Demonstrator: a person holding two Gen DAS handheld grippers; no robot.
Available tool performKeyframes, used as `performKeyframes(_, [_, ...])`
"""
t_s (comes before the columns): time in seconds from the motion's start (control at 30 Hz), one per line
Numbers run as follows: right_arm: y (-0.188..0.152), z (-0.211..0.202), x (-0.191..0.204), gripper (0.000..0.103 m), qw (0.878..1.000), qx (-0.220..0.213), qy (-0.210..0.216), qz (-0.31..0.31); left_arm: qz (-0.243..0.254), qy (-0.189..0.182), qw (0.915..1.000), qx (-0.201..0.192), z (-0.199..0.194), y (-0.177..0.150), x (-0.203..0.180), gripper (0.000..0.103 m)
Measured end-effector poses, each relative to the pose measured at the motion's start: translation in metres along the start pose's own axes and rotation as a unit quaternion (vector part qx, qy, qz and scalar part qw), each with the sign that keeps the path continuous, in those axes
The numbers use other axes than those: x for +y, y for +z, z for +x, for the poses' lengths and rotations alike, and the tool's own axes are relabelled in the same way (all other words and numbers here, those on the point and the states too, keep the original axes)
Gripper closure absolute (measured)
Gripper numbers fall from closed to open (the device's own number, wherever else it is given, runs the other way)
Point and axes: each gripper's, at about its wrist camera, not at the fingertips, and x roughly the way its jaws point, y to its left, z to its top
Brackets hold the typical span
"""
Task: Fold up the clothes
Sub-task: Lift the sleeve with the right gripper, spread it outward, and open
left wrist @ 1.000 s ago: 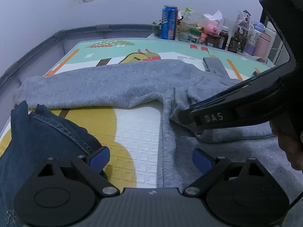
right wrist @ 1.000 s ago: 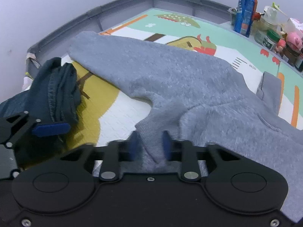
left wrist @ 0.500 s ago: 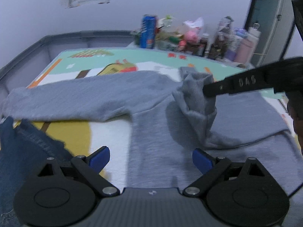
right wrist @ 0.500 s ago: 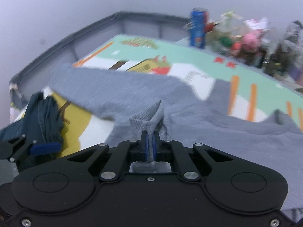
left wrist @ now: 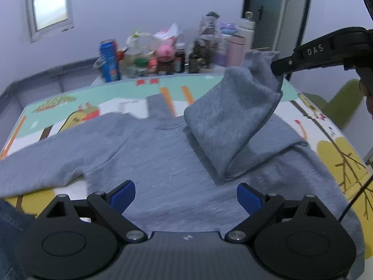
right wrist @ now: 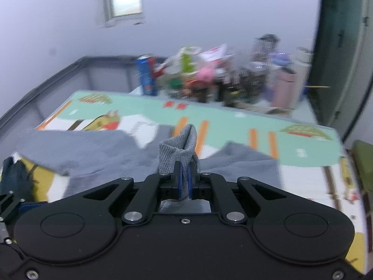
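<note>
Right wrist view has the right gripper (right wrist: pixel 184 183) pinched tight on the ribbed cuff (right wrist: pixel 178 154) of the grey sweatshirt (right wrist: pixel 98 149), blue pads pressed flat against the fabric. What it can't show is how the sleeve hangs, and the left wrist view fills that in: the sleeve (left wrist: pixel 235 119) is lifted off the body of the sweatshirt, draped up toward the other gripper's finger. The left gripper (left wrist: pixel 185 194) sits wide apart over the sweatshirt's chest, gripping nothing. Sweatshirt's spread on the colourful play mat (left wrist: pixel 130 98), with a blue can (left wrist: pixel 110 61) and jars (left wrist: pixel 181 57) behind.
</note>
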Motion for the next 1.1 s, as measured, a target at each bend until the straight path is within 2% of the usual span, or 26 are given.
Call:
performKeyframes(0.2, [0.003,-0.028,-0.069,0.098,0.998,-0.02,-0.049,0.027,0.027,-0.001,0.9996,0.003,0.002,0.011,-0.053,0.006])
performKeyframes(0.6, [-0.038,-0.065,-0.24,0.098,0.992,-0.026,-0.1,0.074,0.01,-0.007,0.9993,0.034,0.026,0.022,-0.154,0.006])
performKeyframes(0.87, [-0.07,-0.088,-0.356,0.098,0.98,-0.038,-0.155,0.122,0.018,-0.003,0.9983,0.056,0.036,0.026,-0.195,0.006])
performKeyframes(0.97, [-0.083,-0.097,-0.396,0.101,0.973,-0.043,-0.176,0.142,0.02,0.004,0.9979,0.062,0.038,0.028,-0.206,0.006])
performKeyframes(1.1, [-0.1,-0.108,-0.439,0.101,0.969,-0.037,-0.179,0.166,0.022,0.006,0.9975,0.067,0.043,0.03,-0.221,0.006])
